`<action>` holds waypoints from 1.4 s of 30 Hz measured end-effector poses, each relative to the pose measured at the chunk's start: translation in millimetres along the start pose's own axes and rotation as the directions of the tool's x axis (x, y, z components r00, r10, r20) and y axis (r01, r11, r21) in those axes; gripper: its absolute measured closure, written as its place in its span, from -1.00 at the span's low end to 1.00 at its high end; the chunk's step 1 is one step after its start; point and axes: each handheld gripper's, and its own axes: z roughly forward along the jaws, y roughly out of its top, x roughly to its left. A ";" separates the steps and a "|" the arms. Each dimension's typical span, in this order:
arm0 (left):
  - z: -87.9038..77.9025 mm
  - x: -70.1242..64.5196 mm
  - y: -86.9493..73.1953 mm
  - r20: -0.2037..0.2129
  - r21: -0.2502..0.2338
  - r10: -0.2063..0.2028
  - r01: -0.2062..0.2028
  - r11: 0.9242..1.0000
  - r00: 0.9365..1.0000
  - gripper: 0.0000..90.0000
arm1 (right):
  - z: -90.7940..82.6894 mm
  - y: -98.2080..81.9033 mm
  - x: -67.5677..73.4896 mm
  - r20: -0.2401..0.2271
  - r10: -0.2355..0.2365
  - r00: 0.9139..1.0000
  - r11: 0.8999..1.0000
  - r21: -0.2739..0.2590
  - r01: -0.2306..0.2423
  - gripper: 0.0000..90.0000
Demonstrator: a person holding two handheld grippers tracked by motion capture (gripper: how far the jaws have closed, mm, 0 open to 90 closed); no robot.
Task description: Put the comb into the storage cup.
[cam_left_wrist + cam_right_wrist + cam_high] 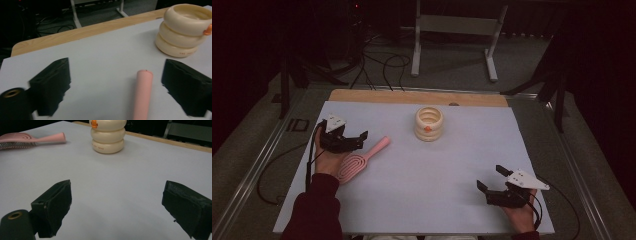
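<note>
Right gripper (pixel 492 181) parked nearest the worktop's (pixel 452 165) front edge, well right of the pink hairbrush (pixel 361 158), fingers wide, nothing between them; judged idle. Left gripper (pixel 357 140) at the hairbrush, fingers wide astride the handle without touching it; judged lined up for a grasp. Cream ringed container (pixel 429 123) beyond the hairbrush, untouched.

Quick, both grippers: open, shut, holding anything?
Left gripper: open, pink hairbrush handle between the jaws, not gripped.
Right gripper: open, holding nothing.
</note>
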 end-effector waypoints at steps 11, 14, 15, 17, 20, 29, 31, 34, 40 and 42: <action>26.1 -7.2 3.6 -0.014 0.107 -0.066 0.067 0.992 0.998 0.59 | -0.3 -0.3 -0.8 -0.007 -0.004 1.000 1.000 -0.001 0.004 -0.80; 31.6 -7.6 2.3 -0.009 0.125 -0.097 0.098 0.987 0.995 0.91 | -0.5 -0.2 -0.6 -0.005 -0.004 1.000 1.000 0.001 0.004 -0.80; 34.2 -7.6 1.6 -0.007 0.137 -0.113 0.113 0.984 0.994 0.91 | -0.6 -0.2 -0.6 -0.006 -0.002 1.000 1.000 0.001 0.002 -0.79; 41.3 -8.9 -0.2 0.008 0.171 -0.140 0.137 0.976 0.990 1.00 | -1.2 -0.2 -0.7 -0.005 0.000 1.000 1.000 0.000 0.000 -0.79; 48.0 -11.9 -1.8 0.011 0.206 -0.145 0.140 0.969 0.989 1.00 | -1.3 -0.4 -1.4 -0.006 -0.002 1.000 1.000 0.000 0.002 -0.79; 63.4 -21.7 -5.8 0.009 0.261 -0.141 0.134 0.956 0.990 1.00 | -0.8 -0.4 -1.0 -0.006 -0.004 1.000 1.000 0.003 0.004 -0.79; 70.2 -23.7 -6.5 0.009 0.313 -0.150 0.139 0.940 0.989 1.00 | -0.8 -0.4 -1.2 -0.007 -0.008 1.000 1.000 0.002 0.008 -0.79; 74.9 -25.9 -7.5 0.017 0.349 -0.162 0.146 0.926 0.987 1.00 | -0.8 -0.4 -1.2 -0.008 -0.008 1.000 1.000 0.003 0.008 -0.79; 78.1 -31.9 -10.5 0.031 0.383 -0.142 0.119 0.916 0.989 1.00 | -0.8 -0.5 -1.1 -0.008 -0.005 1.000 1.000 0.005 0.006 -0.79; 78.0 -36.1 -11.6 0.037 0.395 -0.130 0.105 0.913 0.991 1.00 | -0.9 -0.5 -1.3 -0.008 -0.008 1.000 1.000 0.004 0.008 -0.79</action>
